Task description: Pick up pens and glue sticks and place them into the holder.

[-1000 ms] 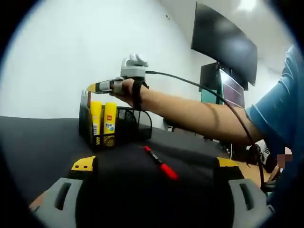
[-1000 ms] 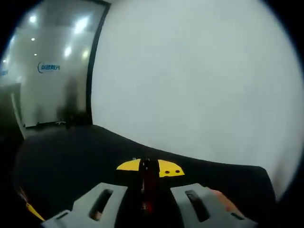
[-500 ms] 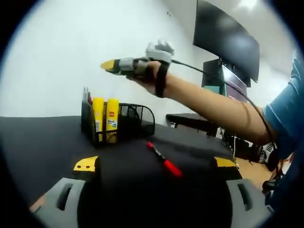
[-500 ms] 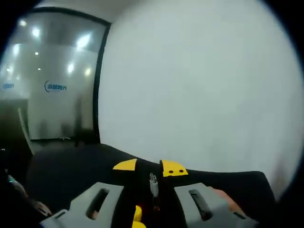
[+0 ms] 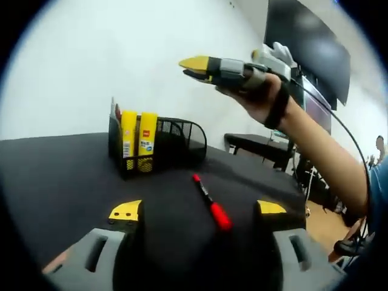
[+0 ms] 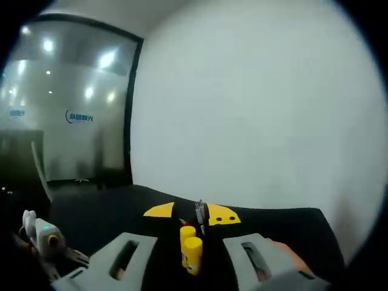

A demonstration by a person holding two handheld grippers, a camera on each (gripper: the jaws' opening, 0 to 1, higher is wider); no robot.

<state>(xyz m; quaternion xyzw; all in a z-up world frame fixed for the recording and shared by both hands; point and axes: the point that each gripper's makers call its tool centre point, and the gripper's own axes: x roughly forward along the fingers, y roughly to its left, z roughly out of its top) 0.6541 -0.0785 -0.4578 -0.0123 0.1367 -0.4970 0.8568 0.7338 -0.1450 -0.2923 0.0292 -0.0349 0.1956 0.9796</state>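
Left gripper view: we note a black mesh holder [image 5: 159,147] on the black table [image 5: 54,182], already holding two yellow glue sticks [image 5: 138,141] upright at its front and some pens [image 5: 114,113] behind them. One red marker [image 5: 210,202] lies on the table just in front of the holder, between our left gripper [image 5: 197,213]'s spread, empty jaws. The right gripper [image 5: 200,63] hangs above and beyond the holder, yellow tips almost together, apparently empty.

Right gripper view: jaws nearly closed, gripping nothing; the glue sticks [image 6: 190,248] and pen tips [image 6: 199,212] stand just below.

We judge the task nearly done; the marker remains.
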